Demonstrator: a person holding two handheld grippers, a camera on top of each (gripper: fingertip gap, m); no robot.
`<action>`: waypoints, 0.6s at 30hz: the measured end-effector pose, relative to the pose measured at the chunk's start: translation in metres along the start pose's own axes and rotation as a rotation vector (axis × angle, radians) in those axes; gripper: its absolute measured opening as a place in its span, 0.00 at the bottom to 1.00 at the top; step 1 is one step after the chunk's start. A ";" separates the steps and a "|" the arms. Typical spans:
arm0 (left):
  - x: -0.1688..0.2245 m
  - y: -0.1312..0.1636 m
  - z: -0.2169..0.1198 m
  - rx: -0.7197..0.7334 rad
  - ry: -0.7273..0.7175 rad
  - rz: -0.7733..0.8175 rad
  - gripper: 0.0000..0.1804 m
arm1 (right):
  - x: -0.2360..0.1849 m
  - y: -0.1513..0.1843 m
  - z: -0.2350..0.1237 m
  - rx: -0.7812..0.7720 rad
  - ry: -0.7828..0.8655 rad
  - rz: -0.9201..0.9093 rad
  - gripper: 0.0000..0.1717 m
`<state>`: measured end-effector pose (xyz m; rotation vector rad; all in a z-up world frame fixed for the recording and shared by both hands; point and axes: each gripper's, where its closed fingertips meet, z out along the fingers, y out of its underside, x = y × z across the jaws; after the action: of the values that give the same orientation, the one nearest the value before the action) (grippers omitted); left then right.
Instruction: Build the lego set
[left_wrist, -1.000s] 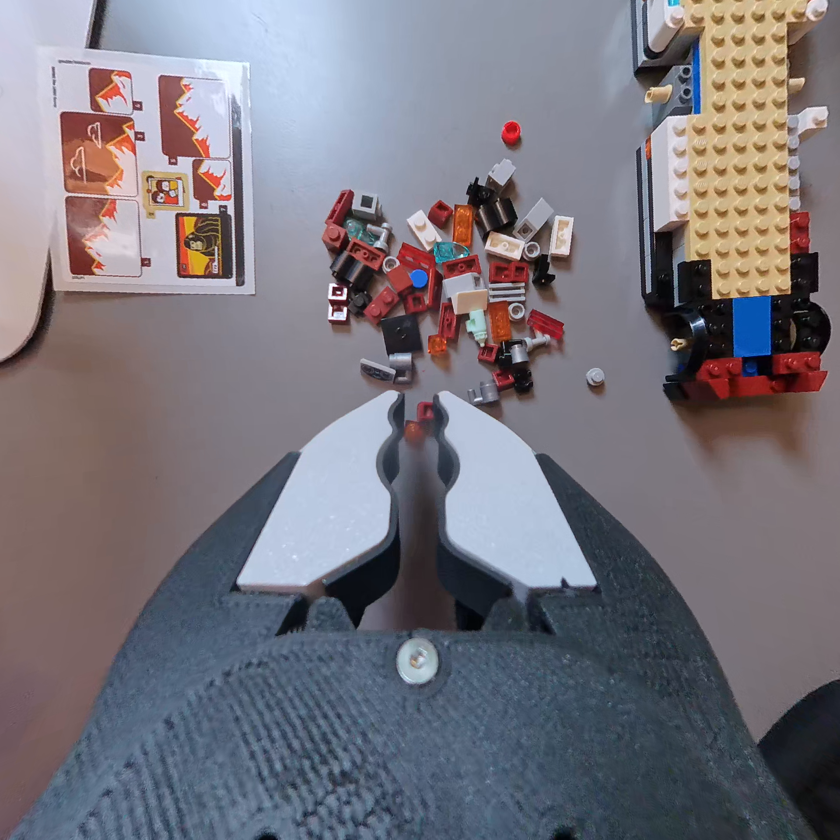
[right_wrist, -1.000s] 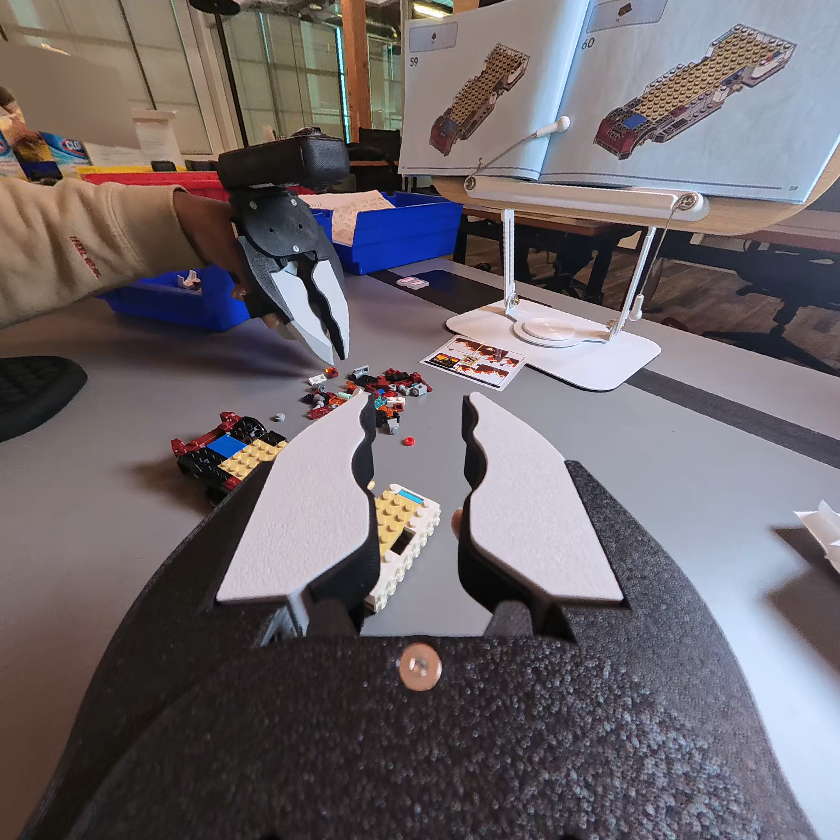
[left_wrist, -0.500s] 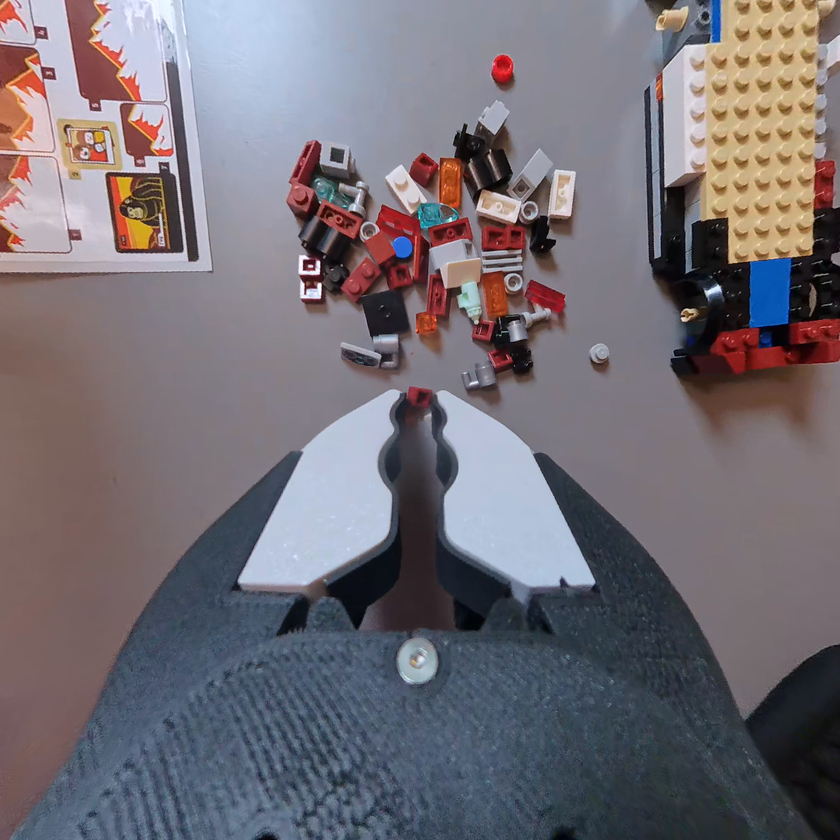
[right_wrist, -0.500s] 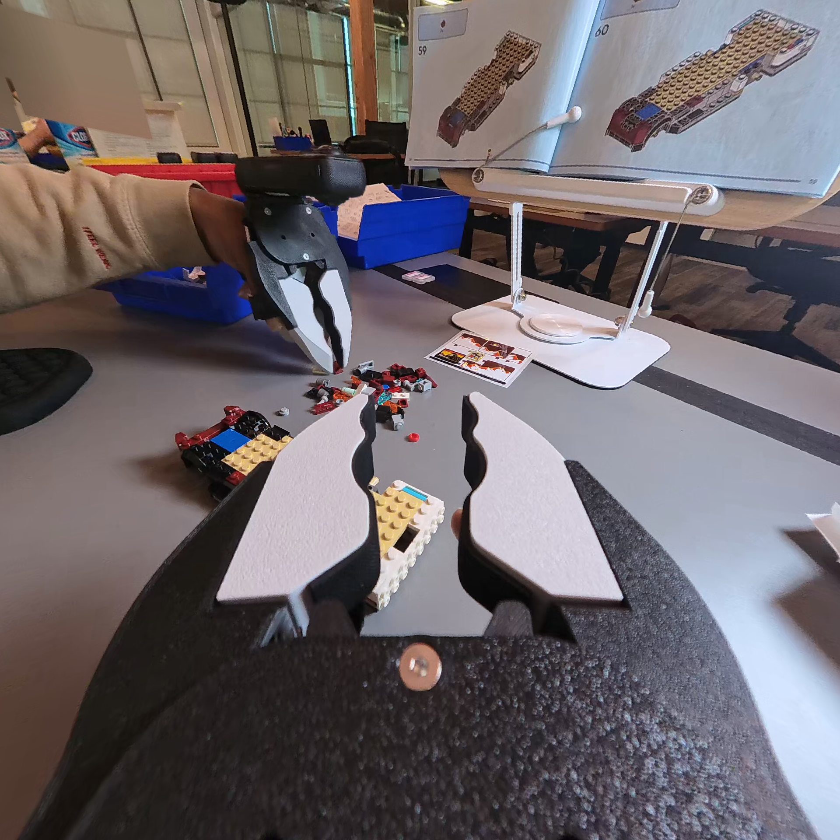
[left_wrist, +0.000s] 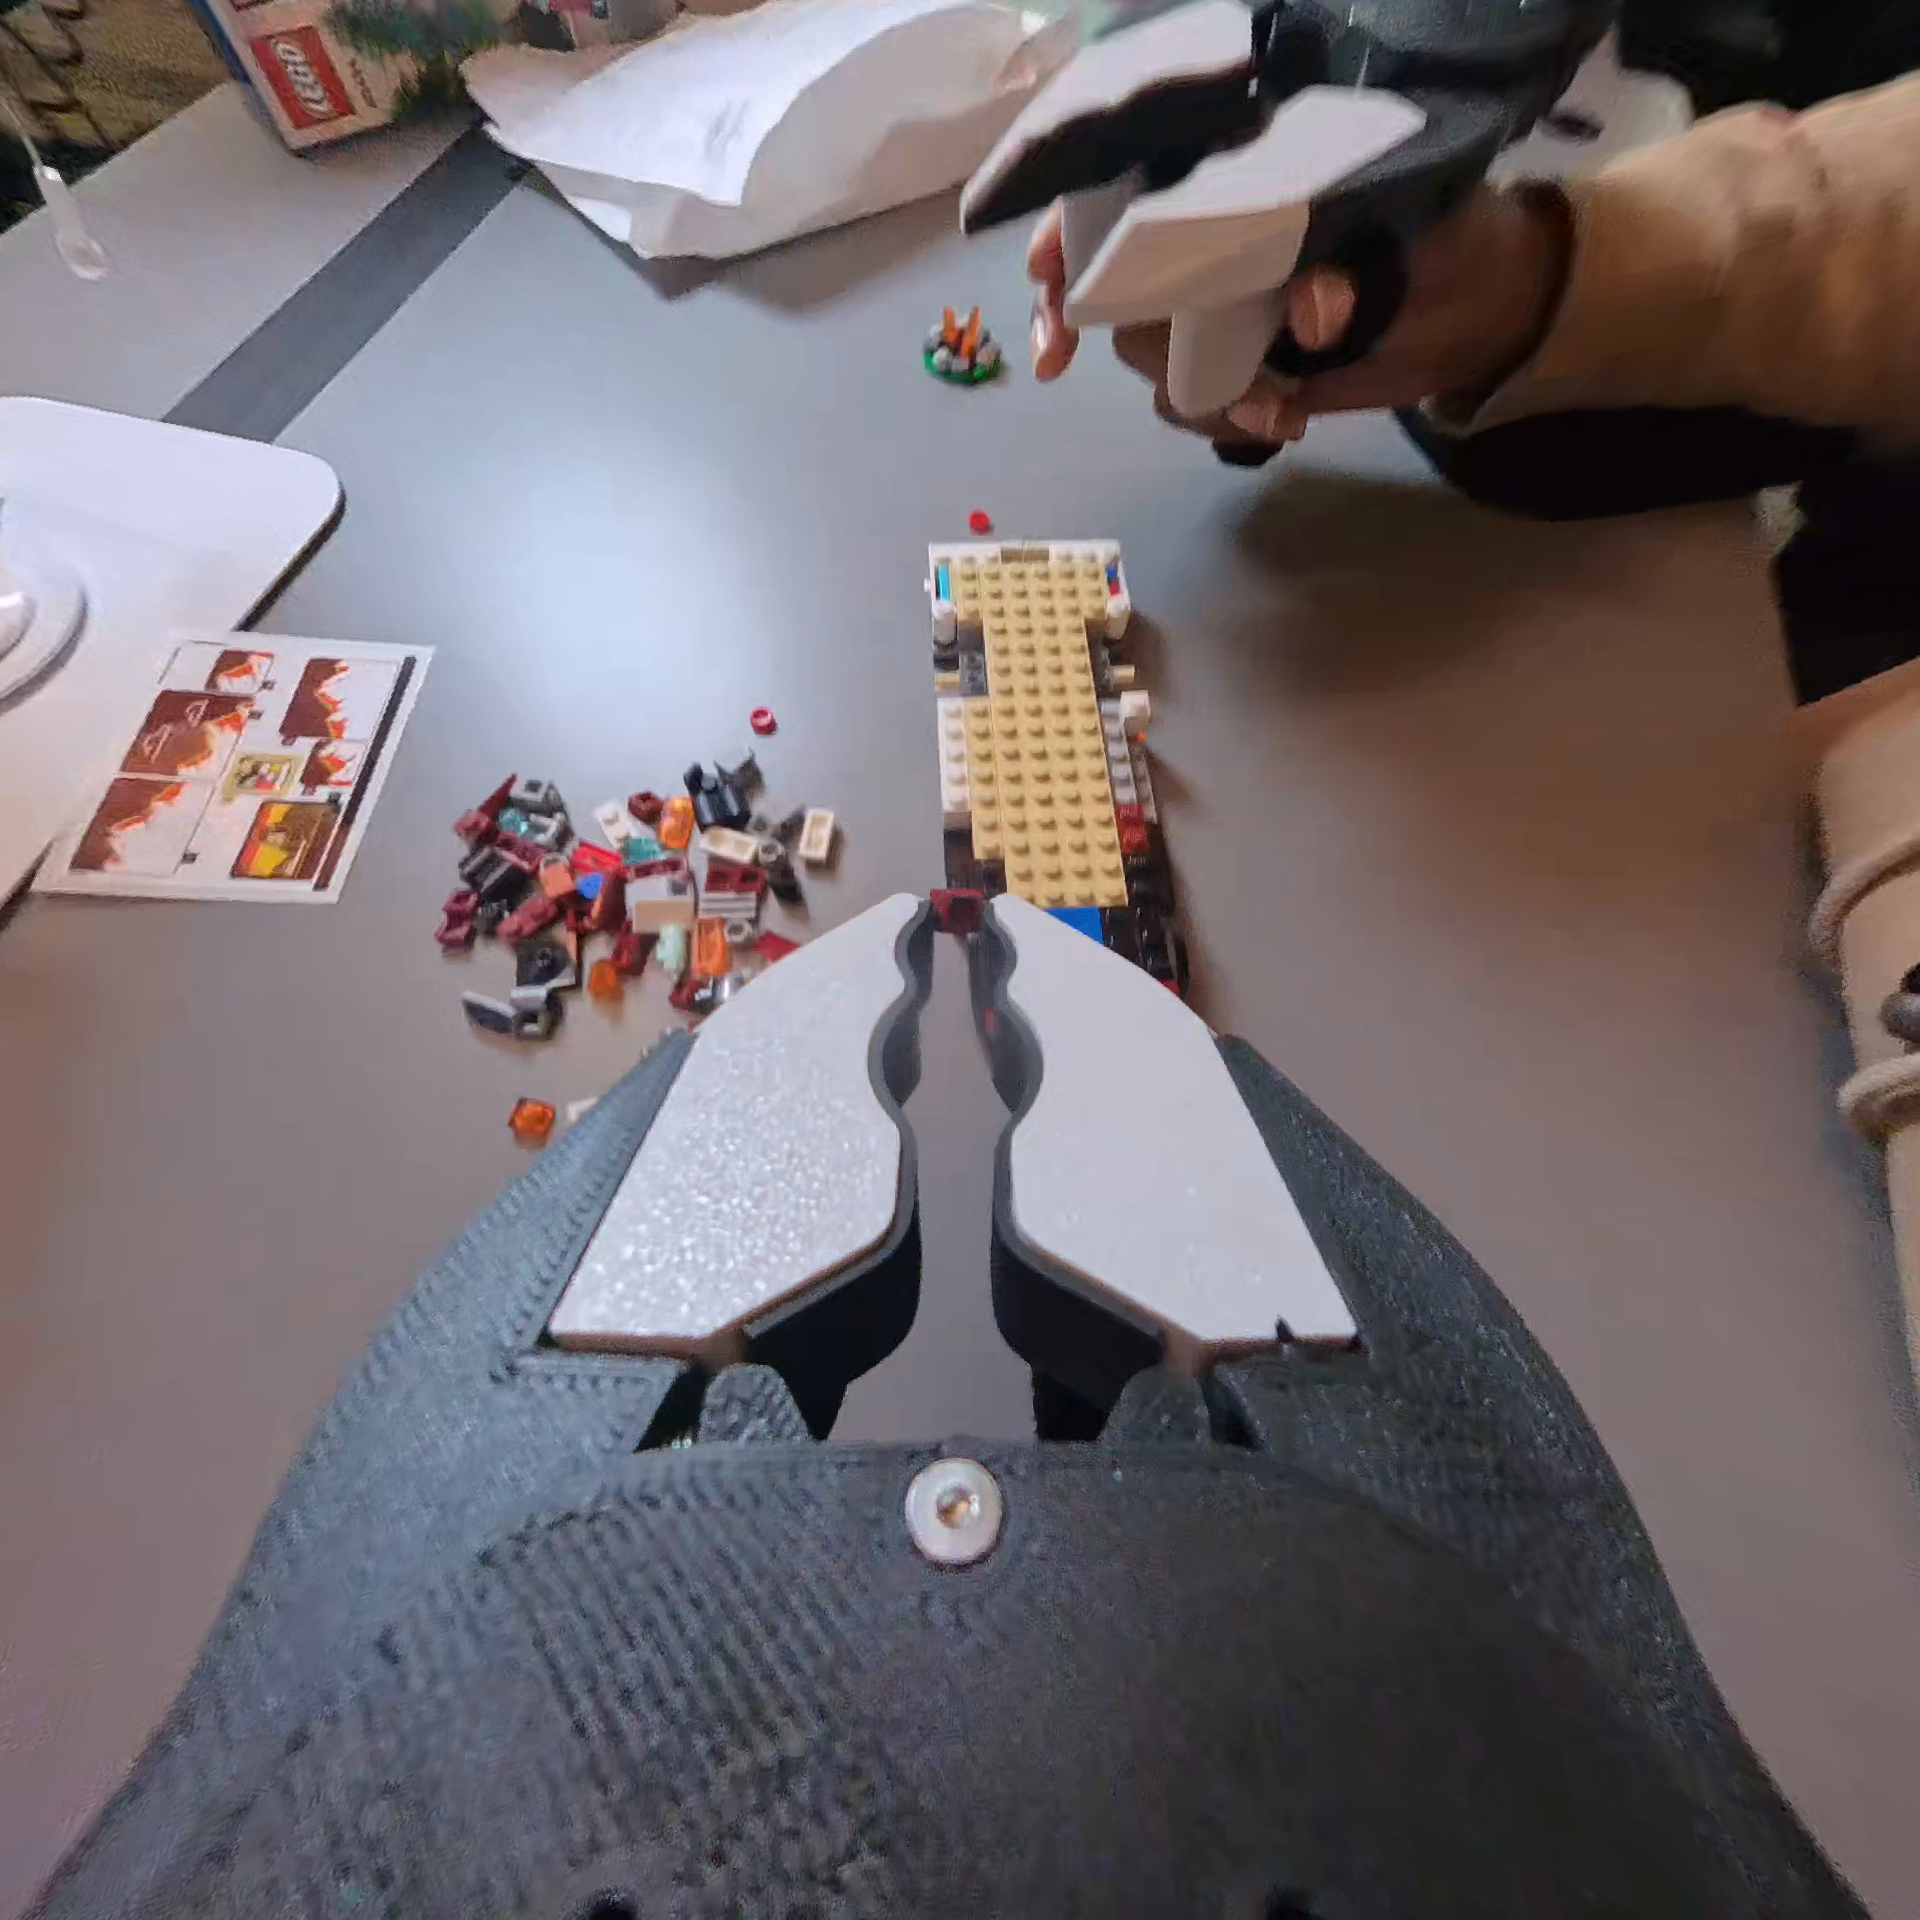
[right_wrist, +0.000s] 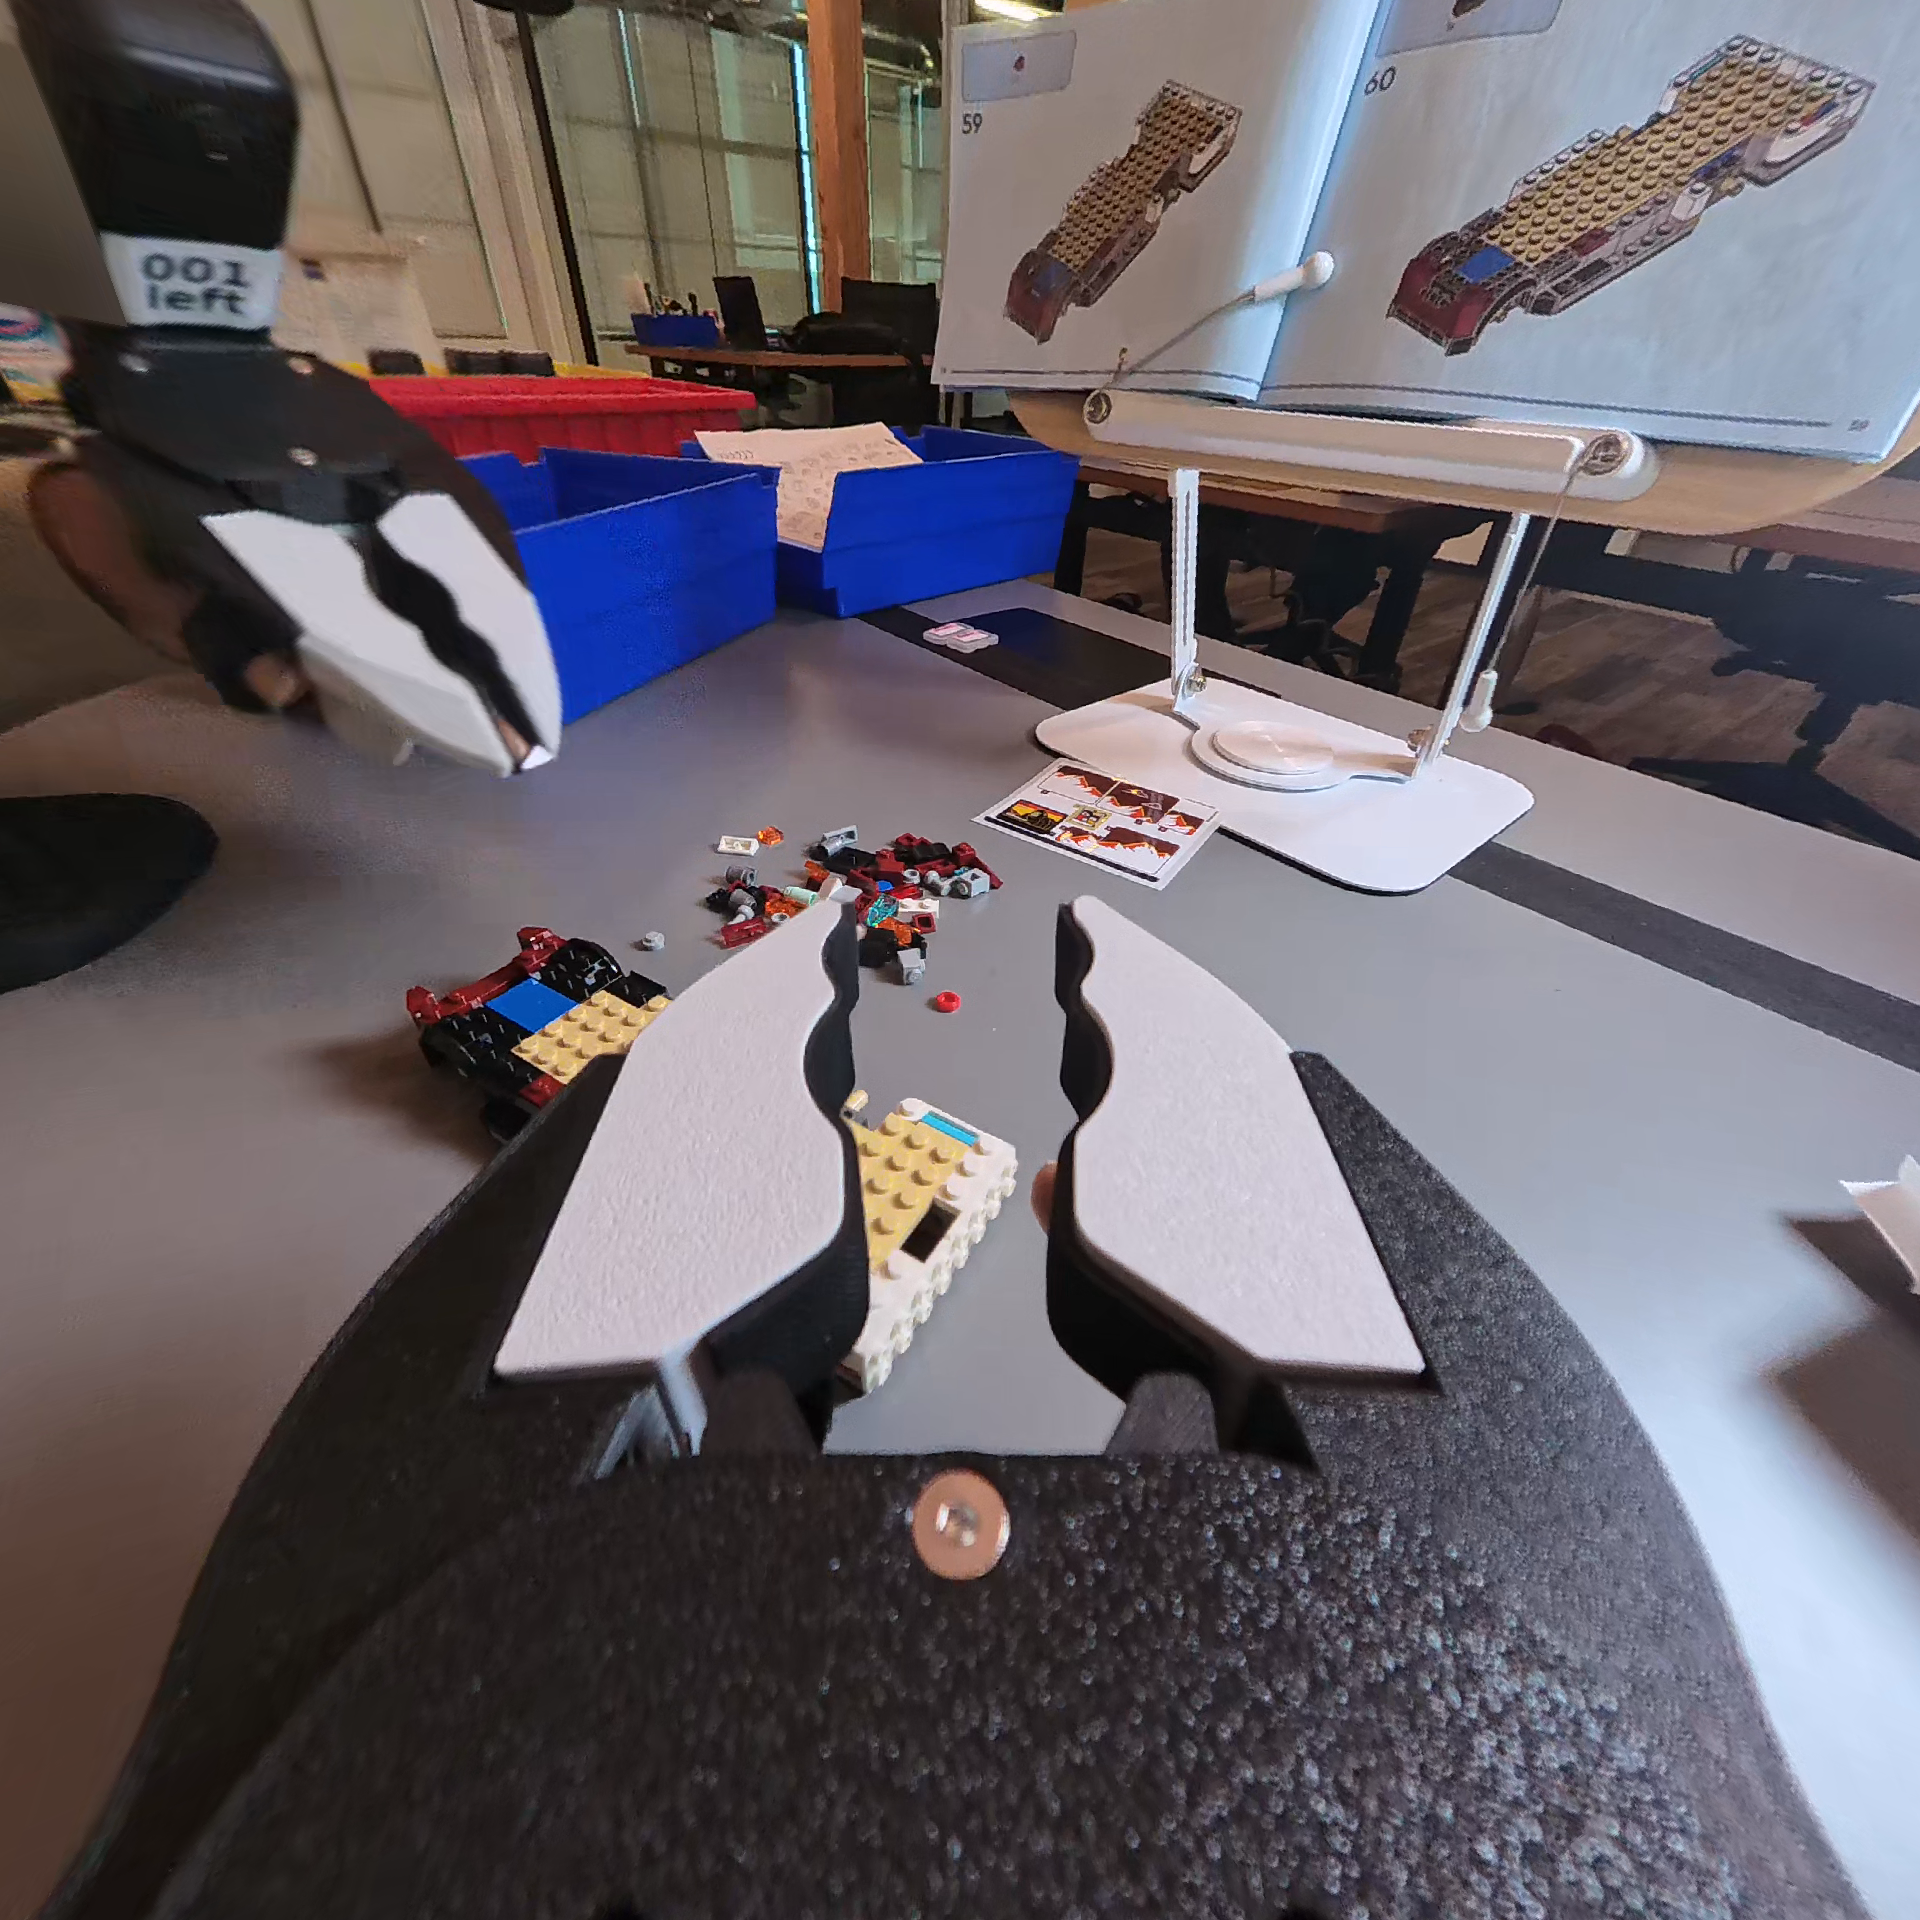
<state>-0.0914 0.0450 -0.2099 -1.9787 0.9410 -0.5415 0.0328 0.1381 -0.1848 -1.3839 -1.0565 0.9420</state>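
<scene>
Dark-red studded brick pinched between pale textured fingers.

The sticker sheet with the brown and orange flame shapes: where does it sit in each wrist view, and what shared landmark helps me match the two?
Left wrist view: the sticker sheet lies flat at the left edge, left of the pile of loose bricks.
Right wrist view: the sheet lies right of centre, beyond the open right gripper, right of the same pile.
Shared landmark: the white stand base, against the sheet in both.
</scene>
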 end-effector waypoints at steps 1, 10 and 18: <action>0.005 0.012 0.001 -0.037 -0.064 0.059 0.05 | -0.001 0.001 0.000 -0.002 -0.002 -0.002 0.21; 0.016 0.073 0.018 -0.277 -0.330 0.402 0.05 | -0.043 0.003 0.008 -0.040 -0.124 -0.146 0.21; 0.021 0.052 0.005 -0.025 -0.105 0.026 0.12 | -0.050 -0.003 0.008 -0.019 -0.155 -0.116 0.21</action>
<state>-0.0967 0.0133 -0.2555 -1.9943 0.9102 -0.4090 0.0111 0.0925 -0.1841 -1.2660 -1.2511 0.9679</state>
